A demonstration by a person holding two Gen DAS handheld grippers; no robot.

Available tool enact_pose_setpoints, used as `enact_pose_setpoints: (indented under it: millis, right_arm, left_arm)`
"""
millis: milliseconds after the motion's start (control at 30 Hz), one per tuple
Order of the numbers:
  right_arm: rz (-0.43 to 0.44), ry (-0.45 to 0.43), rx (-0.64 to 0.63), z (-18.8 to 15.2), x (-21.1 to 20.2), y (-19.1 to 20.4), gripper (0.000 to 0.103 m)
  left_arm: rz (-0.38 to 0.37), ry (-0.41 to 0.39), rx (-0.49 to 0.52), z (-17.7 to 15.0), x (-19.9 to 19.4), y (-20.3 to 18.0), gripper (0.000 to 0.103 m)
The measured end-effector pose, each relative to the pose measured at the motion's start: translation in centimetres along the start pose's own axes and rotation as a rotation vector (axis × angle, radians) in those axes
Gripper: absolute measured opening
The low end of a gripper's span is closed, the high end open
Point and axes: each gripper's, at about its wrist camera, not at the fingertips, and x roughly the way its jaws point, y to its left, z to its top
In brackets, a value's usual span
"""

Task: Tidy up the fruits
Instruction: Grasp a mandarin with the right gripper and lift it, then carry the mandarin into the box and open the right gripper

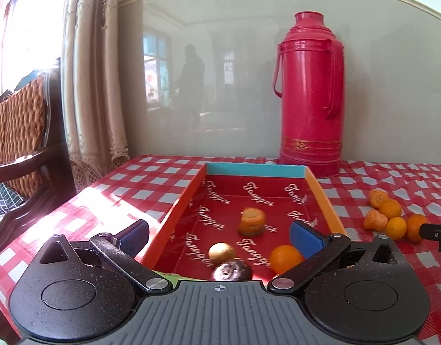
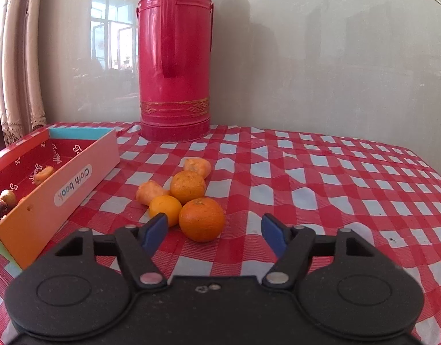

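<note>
A shallow cardboard box (image 1: 321, 189) with a red inside lies on the checked tablecloth; it also shows at the left of the right wrist view (image 2: 76, 178). In it lie an orange (image 1: 285, 258), a flattened orange fruit (image 1: 251, 220), a small yellowish fruit (image 1: 221, 253) and a dark purple fruit (image 1: 230, 270). My left gripper (image 1: 220, 235) is open and empty over the box's near end. A pile of several oranges (image 2: 201, 219) lies on the cloth right of the box, also in the left wrist view (image 1: 390, 218). My right gripper (image 2: 213, 231) is open, the nearest orange just ahead of its fingers.
A tall red thermos (image 1: 310, 95) stands at the back against the glossy wall, also in the right wrist view (image 2: 174, 57). A wicker chair (image 1: 19, 132) and curtains (image 1: 94, 72) stand left of the table. The table's right edge (image 2: 433, 166) shows at far right.
</note>
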Motion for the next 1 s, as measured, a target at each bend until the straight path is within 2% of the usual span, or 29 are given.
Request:
enact_pose_setpoints:
  millis: [433, 700, 833, 1000]
  right_arm:
    - [-0.019, 0.054, 0.009, 0.4, 2.4, 1.0, 0.037]
    - [-0.006, 0.062, 0.057, 0.6, 2.8, 0.9, 0.032]
    - [-0.005, 0.01, 0.08, 0.8, 1.9, 0.9, 0.032]
    - [0.067, -0.064, 0.093, 1.3, 0.4, 2.4, 0.032]
  left_arm:
    - [0.068, 0.014, -0.044, -0.6, 0.6, 4.5, 0.103]
    - [0.096, 0.019, -0.073, -0.9, 0.8, 6.4, 0.103]
    - [0.098, 0.017, -0.074, -0.9, 0.7, 6.5, 0.103]
    - [0.109, 0.019, -0.053, -1.1, 0.3, 6.7, 0.103]
